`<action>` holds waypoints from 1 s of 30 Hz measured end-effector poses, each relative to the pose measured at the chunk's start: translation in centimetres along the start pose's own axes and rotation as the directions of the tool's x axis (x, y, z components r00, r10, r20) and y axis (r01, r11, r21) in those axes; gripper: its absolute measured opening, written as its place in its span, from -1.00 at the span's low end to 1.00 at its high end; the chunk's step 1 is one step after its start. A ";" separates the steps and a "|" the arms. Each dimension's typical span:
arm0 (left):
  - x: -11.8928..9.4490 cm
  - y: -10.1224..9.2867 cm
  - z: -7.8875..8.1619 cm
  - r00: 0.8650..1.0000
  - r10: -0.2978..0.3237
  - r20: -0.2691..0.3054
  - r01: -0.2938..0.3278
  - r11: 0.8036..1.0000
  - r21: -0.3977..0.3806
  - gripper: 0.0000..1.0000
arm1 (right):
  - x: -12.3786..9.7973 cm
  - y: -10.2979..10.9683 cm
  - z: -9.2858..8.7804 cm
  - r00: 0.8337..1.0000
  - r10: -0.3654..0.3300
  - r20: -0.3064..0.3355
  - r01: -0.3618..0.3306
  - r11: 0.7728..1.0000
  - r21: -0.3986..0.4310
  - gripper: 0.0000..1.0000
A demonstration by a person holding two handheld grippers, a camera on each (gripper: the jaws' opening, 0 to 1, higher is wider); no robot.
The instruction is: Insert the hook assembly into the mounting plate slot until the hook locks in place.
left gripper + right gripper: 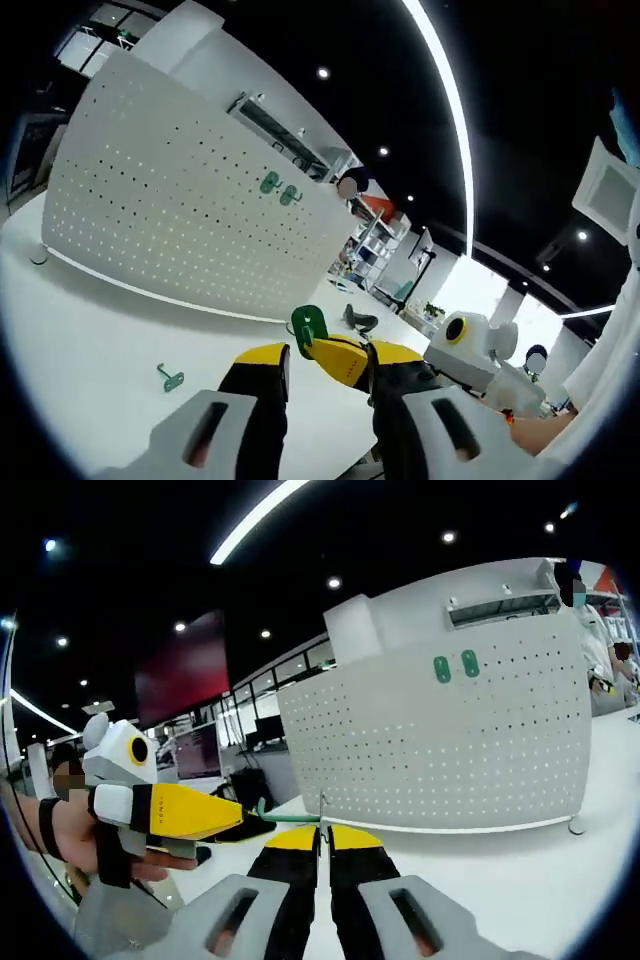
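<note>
Pegboard (190,215) stands upright on my white desk (90,340), a white perforated panel with two green hooks (279,188) already seated high on its face. In the left gripper view my left hand-held gripper (328,372) has its yellow-tipped jaws apart, with nothing between them. Just beyond those jaws the right hand-held gripper comes in from the right, carrying a green hook plate (308,323) at its tip. A second green hook (171,377) lies loose on the desk, well apart from the pegboard's foot.

In the right gripper view my right hand-held gripper (321,842) is pinched tight on a thin green hook stem (290,817) that runs off to the left from the jaw tips. The left hand-held gripper enters from the left, held in a hand (75,835), its yellow jaw (195,810) just beside the stem. The pegboard (440,740) stands behind, near but not touching the held piece.
</note>
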State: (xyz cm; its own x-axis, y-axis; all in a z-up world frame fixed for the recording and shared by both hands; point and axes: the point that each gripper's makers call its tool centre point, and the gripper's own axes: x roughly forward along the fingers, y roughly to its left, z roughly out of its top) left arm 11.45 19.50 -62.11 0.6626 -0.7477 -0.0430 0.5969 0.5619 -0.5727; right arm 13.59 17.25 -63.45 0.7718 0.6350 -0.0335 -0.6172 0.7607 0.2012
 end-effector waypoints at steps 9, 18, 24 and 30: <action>-0.1 0.3 0.4 0.999 0.015 0.030 -0.014 0.999 -0.045 -0.55 | 0.1 1.9 0.7 0.998 0.057 0.014 -0.055 0.995 -0.082 -0.96; -0.1 0.8 0.8 0.998 0.032 0.047 -0.029 0.998 -0.059 -0.82 | 0.2 2.1 0.9 0.997 0.072 0.017 -0.069 0.990 -0.119 -0.96; 0.3 0.7 0.6 0.999 0.024 0.038 -0.021 0.997 -0.072 -0.87 | 0.0 2.1 0.8 0.996 0.087 0.001 -0.086 0.989 -0.116 -0.96; 0.6 0.8 0.4 0.999 0.021 0.028 -0.018 0.996 -0.089 -0.91 | 0.0 2.1 0.5 0.996 0.090 -0.021 -0.092 0.985 -0.149 -0.96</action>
State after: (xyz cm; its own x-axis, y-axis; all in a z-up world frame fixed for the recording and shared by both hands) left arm 12.51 19.66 -62.31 0.6873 -0.7257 -0.0320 0.5420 0.5416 -0.6425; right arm 12.39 18.81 -62.53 0.7097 0.7036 -0.0361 -0.7015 0.7105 0.0553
